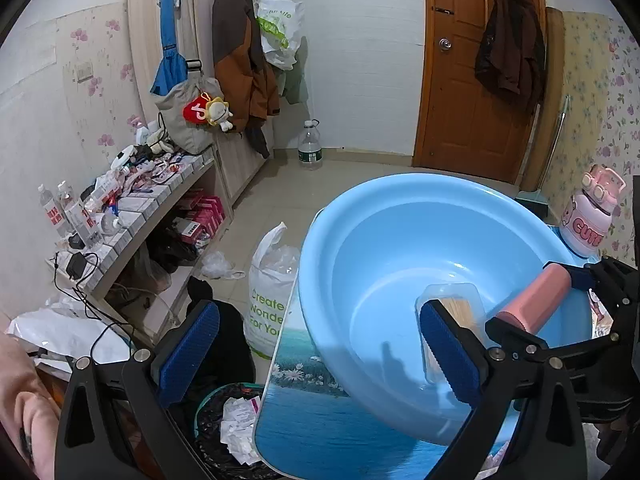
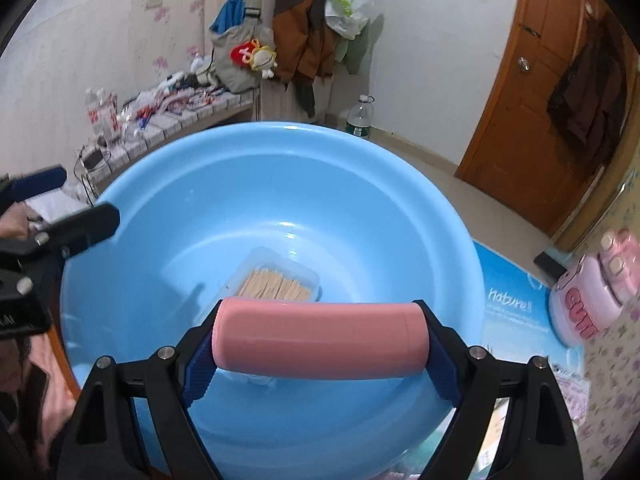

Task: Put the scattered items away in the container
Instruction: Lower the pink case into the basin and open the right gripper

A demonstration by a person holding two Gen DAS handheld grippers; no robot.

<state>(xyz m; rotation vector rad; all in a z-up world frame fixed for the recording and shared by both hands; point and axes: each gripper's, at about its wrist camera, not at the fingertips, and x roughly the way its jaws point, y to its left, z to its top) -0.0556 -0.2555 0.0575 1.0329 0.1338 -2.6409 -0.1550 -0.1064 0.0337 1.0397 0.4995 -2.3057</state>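
A light blue basin (image 1: pixel 384 236) (image 2: pixel 192 200) stands on the table, and a clear box of toothpicks (image 1: pixel 452 304) (image 2: pixel 276 280) lies on its bottom. My right gripper (image 2: pixel 320 320) is shut on a pink cylinder bottle (image 2: pixel 304 344) (image 1: pixel 548 284), gripped end to end and lying crosswise over the basin's inside. My left gripper (image 1: pixel 320 352) is open with nothing between its blue pads. Its right finger reaches over the basin's near rim, its left finger hangs past the table edge. In the right wrist view the left gripper (image 2: pixel 64 204) shows at the basin's left rim.
A pink "CUTE" bottle (image 1: pixel 588 220) (image 2: pixel 580 308) stands on the table right of the basin. The table (image 1: pixel 320 420) has a sea-print cover. On the floor to its left are a bin (image 1: pixel 224 420) and a white bag (image 1: pixel 268 304). A cluttered shelf (image 1: pixel 140 208) lines the left wall.
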